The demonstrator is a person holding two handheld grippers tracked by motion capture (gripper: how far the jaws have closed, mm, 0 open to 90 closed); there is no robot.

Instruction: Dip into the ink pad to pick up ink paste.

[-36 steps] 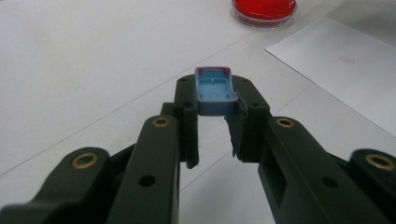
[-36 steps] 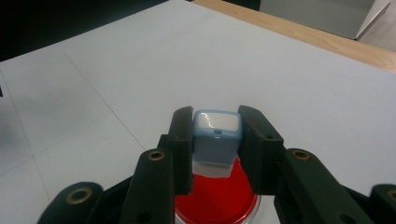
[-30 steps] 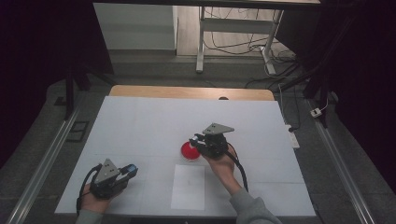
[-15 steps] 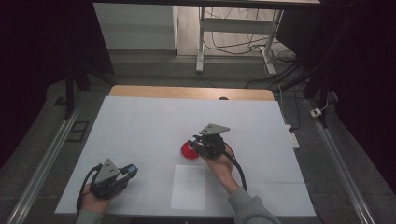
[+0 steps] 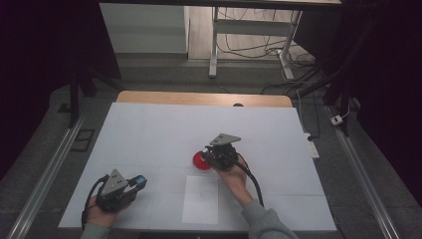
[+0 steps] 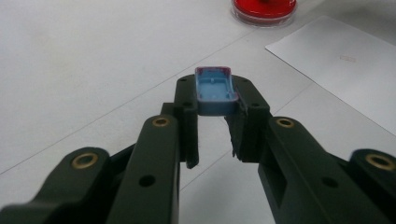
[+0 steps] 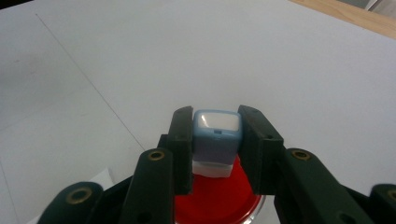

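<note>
My right gripper [image 7: 215,116] is shut on a pale blue block with a white top face [image 7: 215,133]. It holds the block just over a round red dish [image 7: 212,203]; I cannot tell whether they touch. In the high view that right gripper [image 5: 210,157] sits mid-table at the red dish [image 5: 200,162]. My left gripper [image 6: 215,86] is shut on a small hollow blue cap with a reddish rim [image 6: 215,95]. In the high view the left gripper [image 5: 138,182] rests near the table's front left, with the blue cap [image 5: 140,181] at its tip.
A white sheet of paper [image 5: 200,199] lies in front of the red dish, between the two hands. In the left gripper view the same paper [image 6: 345,60] and red dish [image 6: 264,9] lie ahead to the right. The white table top [image 5: 164,129] has a wooden far edge [image 5: 199,98].
The right gripper has edged slightly left over the red dish with the block in it. The left gripper has stayed where it was.
</note>
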